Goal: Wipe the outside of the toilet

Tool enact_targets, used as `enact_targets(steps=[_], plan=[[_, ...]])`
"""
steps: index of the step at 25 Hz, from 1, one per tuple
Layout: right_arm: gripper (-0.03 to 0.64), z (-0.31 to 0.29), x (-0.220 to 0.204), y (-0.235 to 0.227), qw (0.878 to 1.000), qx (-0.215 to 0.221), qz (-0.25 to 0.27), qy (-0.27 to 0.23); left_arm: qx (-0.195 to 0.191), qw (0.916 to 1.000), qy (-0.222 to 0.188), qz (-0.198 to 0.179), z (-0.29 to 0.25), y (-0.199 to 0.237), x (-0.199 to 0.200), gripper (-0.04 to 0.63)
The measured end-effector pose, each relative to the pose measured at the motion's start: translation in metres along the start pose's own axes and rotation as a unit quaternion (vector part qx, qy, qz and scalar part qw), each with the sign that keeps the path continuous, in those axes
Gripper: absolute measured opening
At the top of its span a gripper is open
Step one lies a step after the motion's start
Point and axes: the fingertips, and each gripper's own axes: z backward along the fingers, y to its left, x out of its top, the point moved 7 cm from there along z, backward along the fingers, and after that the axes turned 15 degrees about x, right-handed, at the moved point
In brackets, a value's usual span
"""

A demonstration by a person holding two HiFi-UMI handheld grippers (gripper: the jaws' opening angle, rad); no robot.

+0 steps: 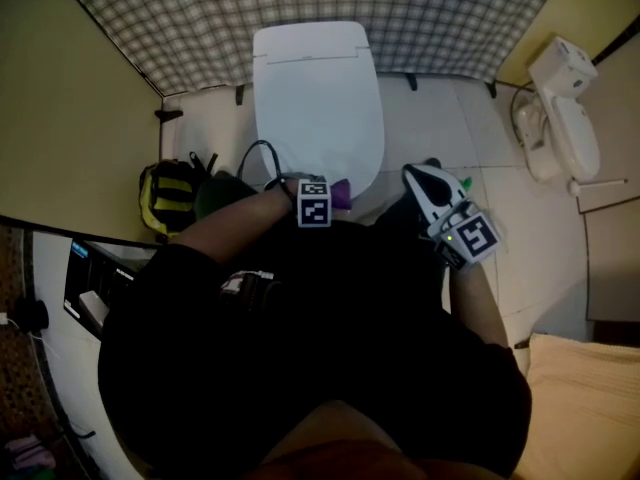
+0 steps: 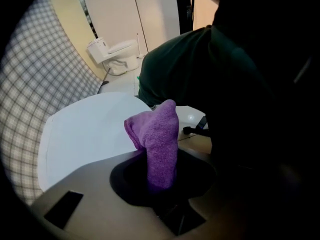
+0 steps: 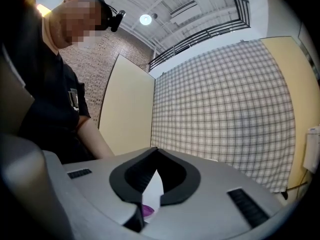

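Left gripper (image 1: 320, 200) had its jaws shut tight on a purple cloth (image 2: 157, 141). The cloth stuck out past the jaws in a folded lump. It was right at the front end of the white toilet (image 1: 318, 98), by the closed lid, but I could not tell if it touched. Right gripper (image 3: 156, 151) held nothing, and its two jaw tips met. It hung just beside the front of the toilet, on the right, over the pale floor (image 1: 470, 118). The person's dark sleeves filled the bottom of the head view.
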Motion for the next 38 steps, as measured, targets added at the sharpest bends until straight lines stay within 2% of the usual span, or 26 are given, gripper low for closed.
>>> enact_targets(steps=[2,4,5,6,8,10,13,16,18,21,24,27,29,33,34,36,38], plan=[[0.006,0.002,-0.006,-0.003,1.0,-0.002,-0.012,0.005,-0.045,0.998,-0.029,0.033,-0.001,-0.01,0.003,0.098],[0.006,0.001,-0.011,-0.009,1.0,-0.003,-0.023,0.009,-0.104,0.9899,-0.074,0.061,0.005,-0.018,0.006,0.098],[0.006,-0.001,-0.014,-0.013,1.0,-0.005,-0.028,0.011,-0.117,0.986,-0.095,0.072,0.01,-0.015,0.003,0.098],[0.006,-0.006,-0.014,-0.017,0.999,-0.007,-0.032,0.013,-0.111,0.9844,-0.106,0.086,0.014,-0.006,-0.008,0.098],[0.006,-0.02,-0.011,-0.024,0.999,-0.013,-0.041,0.01,-0.066,0.9841,-0.108,0.125,0.022,0.031,-0.042,0.098],[0.006,-0.027,-0.009,-0.035,0.999,-0.014,-0.048,0.007,-0.003,0.9806,-0.099,0.17,0.029,0.083,-0.077,0.1],[0.006,-0.027,-0.015,-0.052,0.998,-0.007,-0.055,0.009,0.076,0.9669,-0.069,0.234,0.037,0.163,-0.121,0.1],[0.006,-0.036,-0.019,-0.067,0.998,-0.002,-0.061,0.014,0.131,0.9522,-0.044,0.273,0.041,0.238,-0.162,0.1],[0.006,-0.048,-0.02,-0.079,0.998,0.0,-0.062,0.017,0.158,0.947,-0.025,0.279,0.038,0.284,-0.184,0.1],[0.006,-0.068,-0.022,-0.103,0.997,0.005,-0.069,0.02,0.182,0.9458,0.014,0.268,0.02,0.347,-0.208,0.1],[0.006,-0.084,-0.03,-0.13,0.996,0.006,-0.082,0.031,0.19,0.9425,0.056,0.269,-0.007,0.407,-0.226,0.1],[0.006,-0.096,-0.031,-0.16,0.995,-0.003,-0.093,0.039,0.189,0.9378,0.072,0.282,-0.032,0.468,-0.232,0.1],[0.006,-0.101,-0.033,-0.181,0.994,-0.013,-0.102,0.035,0.196,0.9351,0.097,0.279,-0.05,0.504,-0.24,0.1],[0.005,-0.105,-0.063,-0.22,0.991,-0.032,-0.124,0.046,0.219,0.9251,0.116,0.288,-0.101,0.558,-0.253,0.1],[0.006,-0.105,-0.069,-0.228,0.99,-0.037,-0.128,0.047,0.215,0.9258,0.118,0.288,-0.111,0.564,-0.253,0.1],[0.006,-0.103,-0.075,-0.24,0.989,-0.044,-0.134,0.048,0.208,0.9324,0.118,0.271,-0.127,0.57,-0.25,0.1],[0.005,-0.101,-0.078,-0.246,0.988,-0.045,-0.137,0.049,0.214,0.9358,0.109,0.258,-0.134,0.576,-0.247,0.1]])
